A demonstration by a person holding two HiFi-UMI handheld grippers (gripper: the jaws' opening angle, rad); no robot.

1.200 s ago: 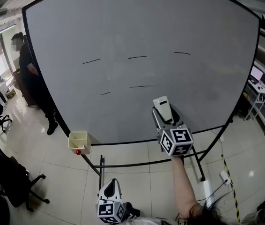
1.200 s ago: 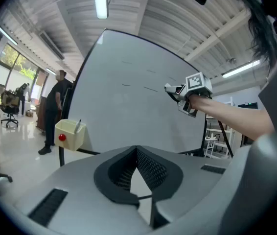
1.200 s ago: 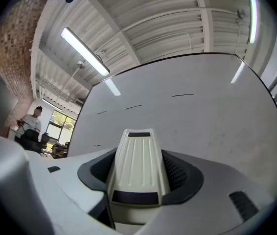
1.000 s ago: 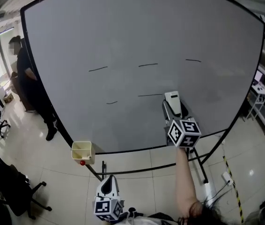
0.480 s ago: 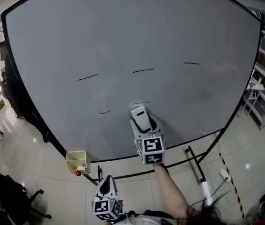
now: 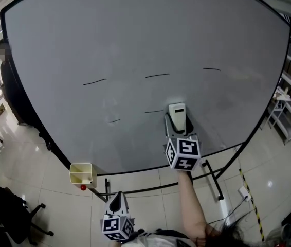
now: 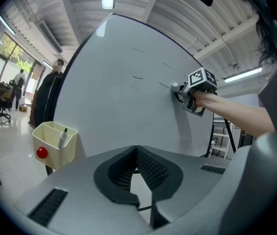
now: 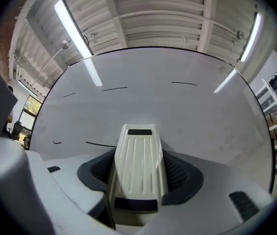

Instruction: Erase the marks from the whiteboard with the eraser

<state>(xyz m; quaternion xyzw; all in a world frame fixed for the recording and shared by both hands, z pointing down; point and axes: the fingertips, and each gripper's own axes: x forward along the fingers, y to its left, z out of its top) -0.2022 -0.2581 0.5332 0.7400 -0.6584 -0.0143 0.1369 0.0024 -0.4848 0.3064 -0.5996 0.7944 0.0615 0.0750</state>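
Found right gripper (image 8: 139, 174) clamped on cream ribbed plastic eraser (image 6: 177, 112), set against large grey-white whiteboard (image 6: 135, 35) low at centre, just right of one short black stroke (image 6: 154, 111). Counted four further strokes above and to the left. Found left gripper (image 7: 137, 173) held low, well apart from board, jaws together, nothing between.

The whiteboard (image 6: 135, 45) is smooth and faintly glossy; the eraser (image 8: 137, 170) is ribbed cream plastic; the floor (image 6: 37, 181) is shiny tile.
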